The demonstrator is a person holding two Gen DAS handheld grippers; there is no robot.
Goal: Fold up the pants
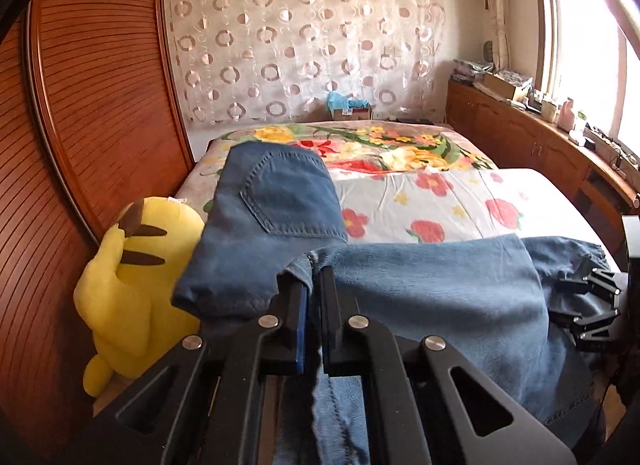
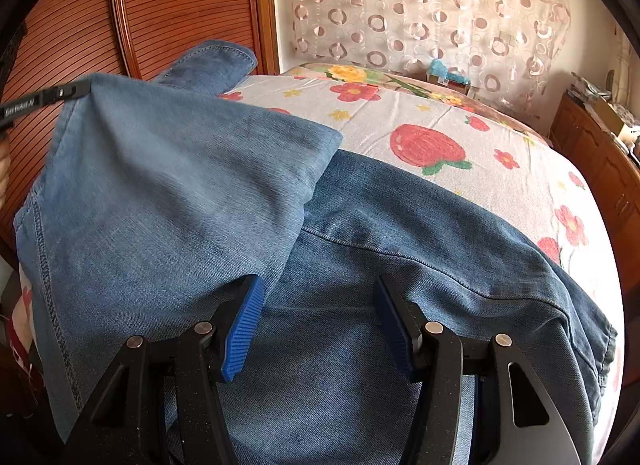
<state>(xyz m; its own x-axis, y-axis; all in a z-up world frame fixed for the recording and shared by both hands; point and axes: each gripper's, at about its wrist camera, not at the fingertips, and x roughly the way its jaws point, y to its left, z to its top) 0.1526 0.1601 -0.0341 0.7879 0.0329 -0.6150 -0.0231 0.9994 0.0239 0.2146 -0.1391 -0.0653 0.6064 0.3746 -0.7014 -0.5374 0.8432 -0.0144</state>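
Blue denim pants (image 1: 420, 285) lie on the near part of a bed, with the seat and a back pocket (image 1: 288, 193) toward the far left. My left gripper (image 1: 314, 285) is shut on a hem edge of the pants and holds it up off the bed. In the right wrist view the lifted cloth (image 2: 160, 193) hangs over the lower pants layer (image 2: 420, 265). My right gripper (image 2: 320, 313) is open just above the denim, with the jaws wide apart and nothing between them. It also shows at the right edge of the left wrist view (image 1: 592, 305).
The bed has a floral sheet (image 1: 460, 201). A yellow plush toy (image 1: 136, 277) sits at the bed's left side against a wooden wardrobe (image 1: 100, 105). A wooden cabinet with clutter (image 1: 540, 133) runs along the right wall under a window.
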